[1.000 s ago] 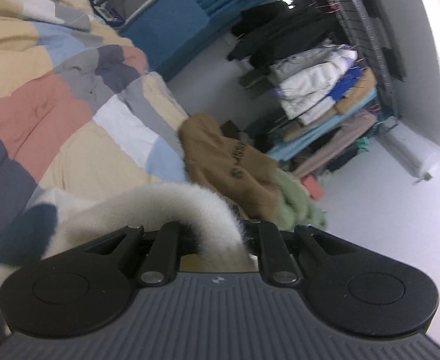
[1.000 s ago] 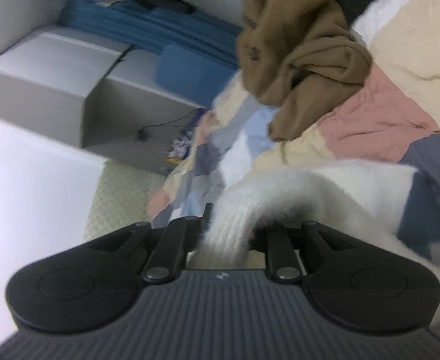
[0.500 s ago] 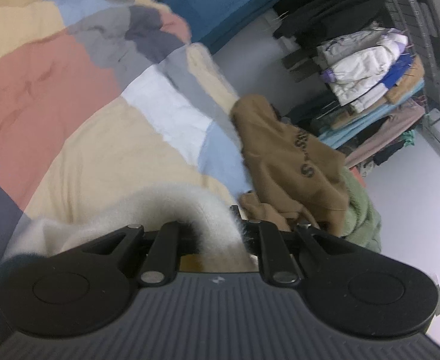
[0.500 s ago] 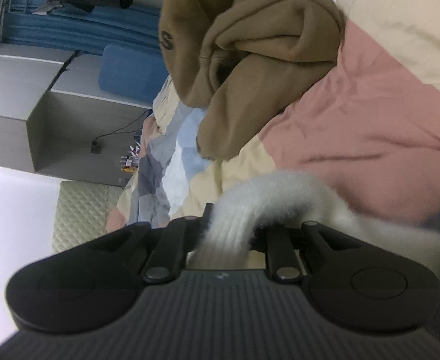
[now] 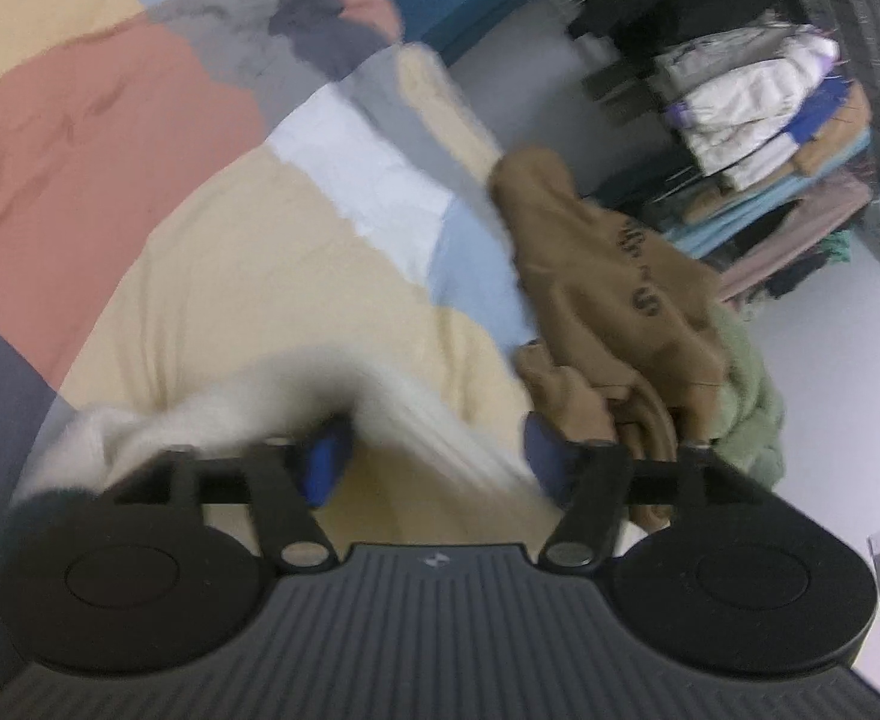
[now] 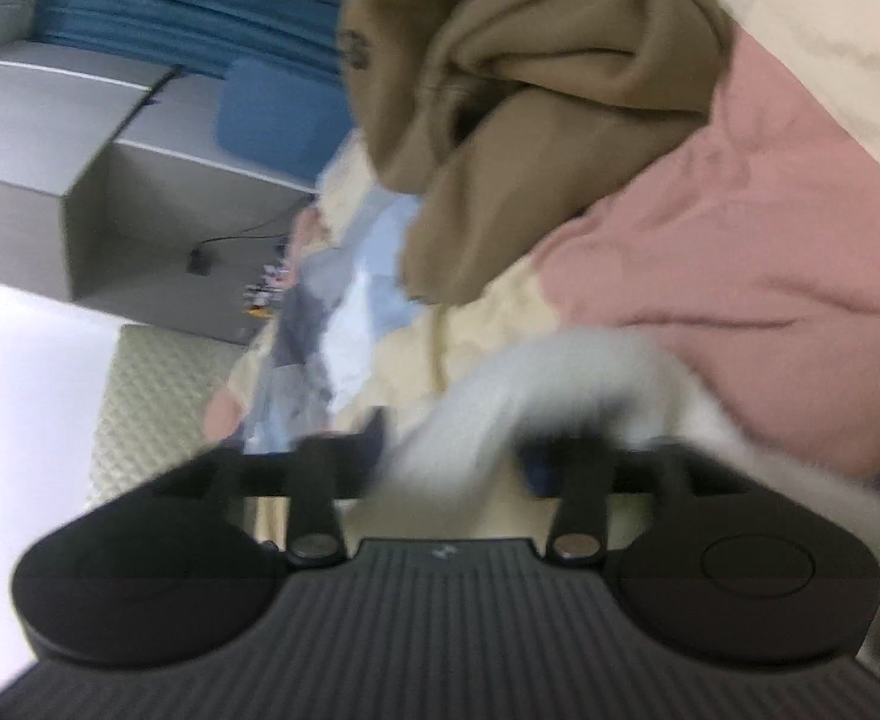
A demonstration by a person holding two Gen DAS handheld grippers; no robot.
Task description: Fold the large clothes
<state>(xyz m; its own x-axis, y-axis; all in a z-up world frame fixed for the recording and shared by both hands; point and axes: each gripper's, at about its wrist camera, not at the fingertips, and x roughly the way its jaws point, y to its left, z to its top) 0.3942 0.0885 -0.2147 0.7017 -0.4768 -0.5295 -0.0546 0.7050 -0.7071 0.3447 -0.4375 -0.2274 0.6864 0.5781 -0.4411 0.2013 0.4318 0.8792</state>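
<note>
**Both grippers let go of the white fluffy garment on the bed**

The left gripper (image 5: 434, 456) sits low over the patchwork quilt (image 5: 212, 252), its fingers spread wide after just opening. The white fluffy garment (image 5: 296, 396) lies between them in a soft hump, blurred, with the ribbed edge running toward the right-hand blue pad; the pads no longer press on it. A dark patch of the same garment shows at the lower left edge of the left wrist view.

The right gripper (image 6: 452, 456) has likewise just opened its fingers wide. The same white garment (image 6: 560, 378) arches between them, loose and blurred, draped on the pink and cream panels of the quilt (image 6: 770, 252).

Just beyond both grippers a tan hoodie (image 5: 614, 300) lies crumpled on the bed near its edge, printed lettering showing on its side; in the right wrist view it (image 6: 536, 78) fills the upper middle. A pale green fleece garment (image 5: 746, 396) rests against the hoodie's far side. Off the bed stands a clothes rack (image 5: 758, 96) packed with hung jackets, and a blue cushion (image 6: 278, 114) sits against grey cabinets (image 6: 68, 138).
</note>
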